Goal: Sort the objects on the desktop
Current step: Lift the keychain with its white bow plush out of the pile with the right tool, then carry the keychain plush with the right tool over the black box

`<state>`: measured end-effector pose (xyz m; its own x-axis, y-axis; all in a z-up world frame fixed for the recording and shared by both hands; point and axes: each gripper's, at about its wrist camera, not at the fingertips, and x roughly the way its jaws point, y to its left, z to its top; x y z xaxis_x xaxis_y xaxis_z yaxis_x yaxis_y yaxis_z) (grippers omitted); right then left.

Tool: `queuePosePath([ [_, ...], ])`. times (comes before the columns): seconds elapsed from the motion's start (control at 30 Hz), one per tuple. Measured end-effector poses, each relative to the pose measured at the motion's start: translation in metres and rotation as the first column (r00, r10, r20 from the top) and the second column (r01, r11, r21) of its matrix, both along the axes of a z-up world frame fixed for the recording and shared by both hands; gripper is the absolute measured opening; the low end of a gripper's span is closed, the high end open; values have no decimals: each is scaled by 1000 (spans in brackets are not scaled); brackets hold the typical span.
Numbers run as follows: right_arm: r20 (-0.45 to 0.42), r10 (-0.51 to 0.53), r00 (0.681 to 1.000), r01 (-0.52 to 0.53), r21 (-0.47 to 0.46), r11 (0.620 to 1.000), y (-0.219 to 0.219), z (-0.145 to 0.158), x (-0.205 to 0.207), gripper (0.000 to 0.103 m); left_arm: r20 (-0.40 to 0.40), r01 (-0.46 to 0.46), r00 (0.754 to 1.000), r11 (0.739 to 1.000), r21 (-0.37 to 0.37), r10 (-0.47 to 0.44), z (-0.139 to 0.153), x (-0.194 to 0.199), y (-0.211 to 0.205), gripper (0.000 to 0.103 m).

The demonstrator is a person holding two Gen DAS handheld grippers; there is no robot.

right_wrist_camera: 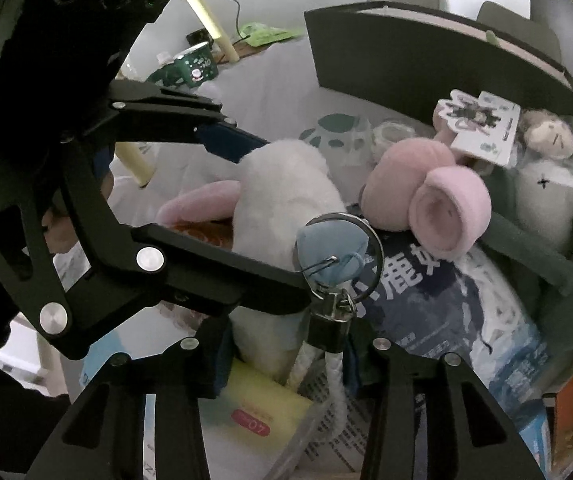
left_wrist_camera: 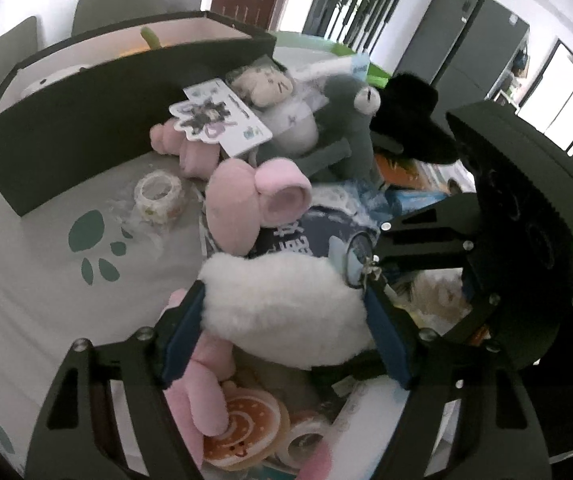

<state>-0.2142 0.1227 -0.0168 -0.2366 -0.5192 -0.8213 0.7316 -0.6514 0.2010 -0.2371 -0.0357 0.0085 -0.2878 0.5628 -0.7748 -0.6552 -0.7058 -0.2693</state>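
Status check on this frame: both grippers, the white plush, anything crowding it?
Left gripper shut on white plush. Right gripper open around its keyring cord. Pink plush and blue packet crowd close.

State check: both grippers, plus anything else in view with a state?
left gripper, shut on white plush
right gripper, open; white cord between its fingers, not visibly pinched
black box, upright, top open
tape roll, loose on the table, beside the box
blue charm, sitting inside the key ring
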Motion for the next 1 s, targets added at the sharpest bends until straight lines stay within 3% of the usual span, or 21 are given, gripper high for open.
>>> queuePosePath([
  [0.5, -100, -56, 993, 50, -63, 997, 12, 55, 15, 44, -89, -26, 995, 995, 97, 35, 55, 4, -4, 76],
  [1.0, -213, -165, 963, 141, -126, 982, 43, 125, 17, 44, -192, -3, 981, 983, 184, 39, 111, 0, 7, 76],
])
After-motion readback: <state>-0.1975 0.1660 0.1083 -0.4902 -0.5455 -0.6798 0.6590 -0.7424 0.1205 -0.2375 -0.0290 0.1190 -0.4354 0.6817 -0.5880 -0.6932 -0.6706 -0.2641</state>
